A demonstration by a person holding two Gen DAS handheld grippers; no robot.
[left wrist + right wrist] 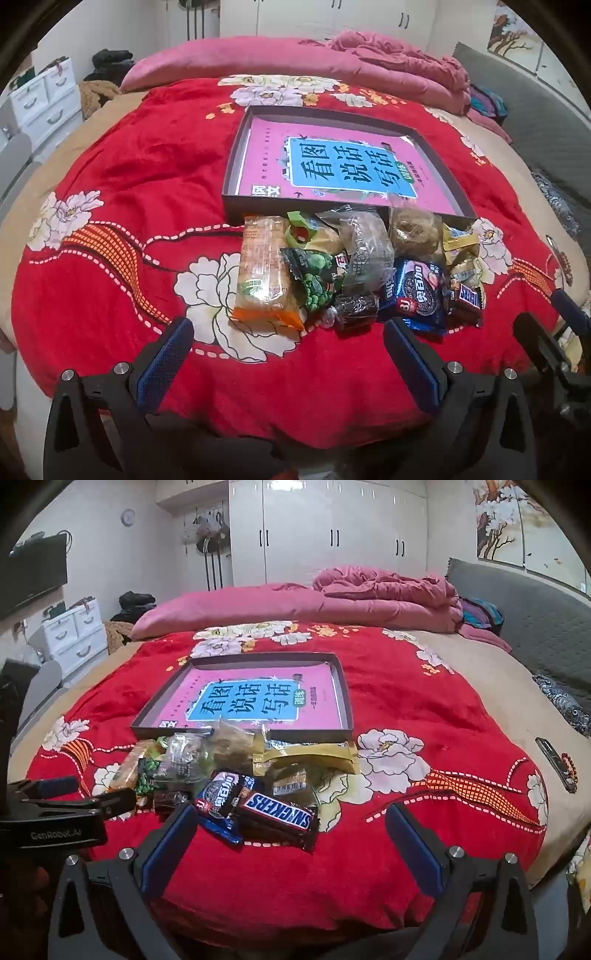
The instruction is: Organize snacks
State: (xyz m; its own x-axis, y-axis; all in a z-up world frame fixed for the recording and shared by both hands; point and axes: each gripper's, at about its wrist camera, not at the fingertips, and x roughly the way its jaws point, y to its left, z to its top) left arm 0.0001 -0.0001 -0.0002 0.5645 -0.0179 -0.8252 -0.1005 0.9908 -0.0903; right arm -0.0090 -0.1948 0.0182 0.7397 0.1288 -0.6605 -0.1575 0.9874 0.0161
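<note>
Blue-padded jaws on both tools stand spread as wide as they go, w/ nothing between them: left gripper (288,350) and right gripper (291,838) both hang empty above the red blanket (122,177), near its front edge, tilted down toward the snacks, the left a bit steeper by the look of its view. Key relation for the next move: the snack pile (354,266) lies straight ahead of both tools, just past the fingertips, and the dark shallow tray (236,155) w/ a pink book (266,147) in its floor sits directly behind the pile, some packets touching or leaning over its near wall. From the right wrist view, the Snickers bar (280,812) is the closest item, lying between the two right fingers' lines, long axis running left-right & slightly diagonal, so across the jaw gap rather than along it; prob. needs a wrist turn or a grab on its short side. Blue cookie pack (221,797) sits just beside it on the left, touching the bar. On the left side, the orange packet (266,273) lies nearest the left tool, long axis pointing away toward the tray, green pea bag (314,280) beside it. Right tool seems nearer the Snickers; left nearer the orange packet. No snack is fully in the tray yet, so sorting looks barely begun.
</note>
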